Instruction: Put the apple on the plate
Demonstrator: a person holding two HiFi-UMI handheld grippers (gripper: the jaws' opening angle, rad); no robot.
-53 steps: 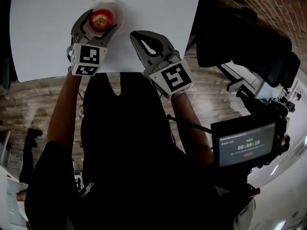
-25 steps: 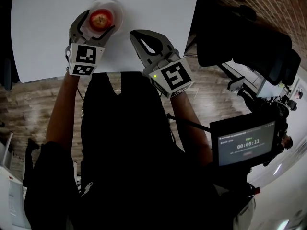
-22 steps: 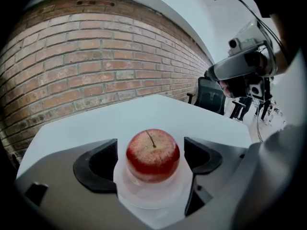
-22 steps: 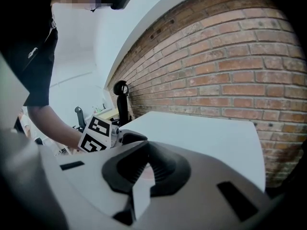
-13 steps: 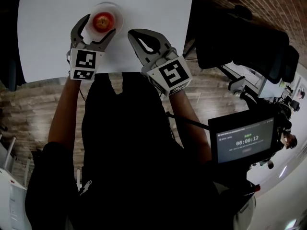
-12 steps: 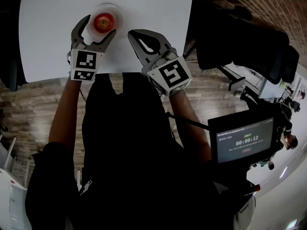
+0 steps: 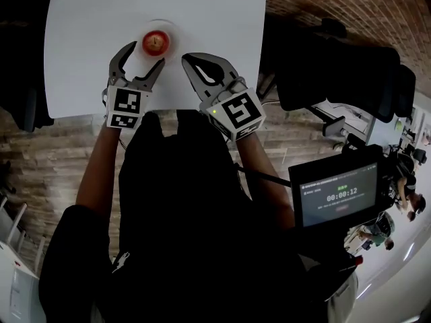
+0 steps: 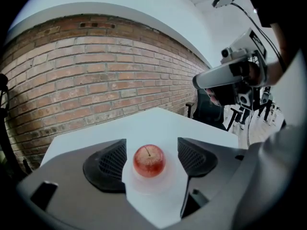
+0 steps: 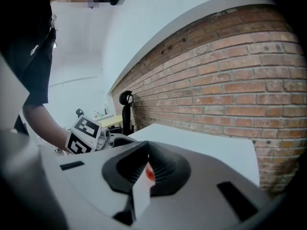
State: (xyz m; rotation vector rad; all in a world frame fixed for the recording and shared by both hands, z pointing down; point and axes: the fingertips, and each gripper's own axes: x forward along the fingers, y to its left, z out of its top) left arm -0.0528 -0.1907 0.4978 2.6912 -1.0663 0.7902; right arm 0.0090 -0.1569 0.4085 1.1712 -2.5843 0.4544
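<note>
Apple [image 7: 155, 42] on its plate [image 7: 171, 39], both tongs clear of it.
From overhead, the fruit sits in the middle of the pale plate on the white desk [image 7: 215, 19]; the left tongs [image 7: 144, 54] are at the plate's near edge, the right tongs [image 7: 186, 59] just beside it. Along the left tongs, the jaws are closing, the apple framed between the pads [image 8: 112, 163] but lying beyond them, untouched. Along the right tongs, the jaws meet at the tips and hold nothing, with a red sliver showing through the slit.
</note>
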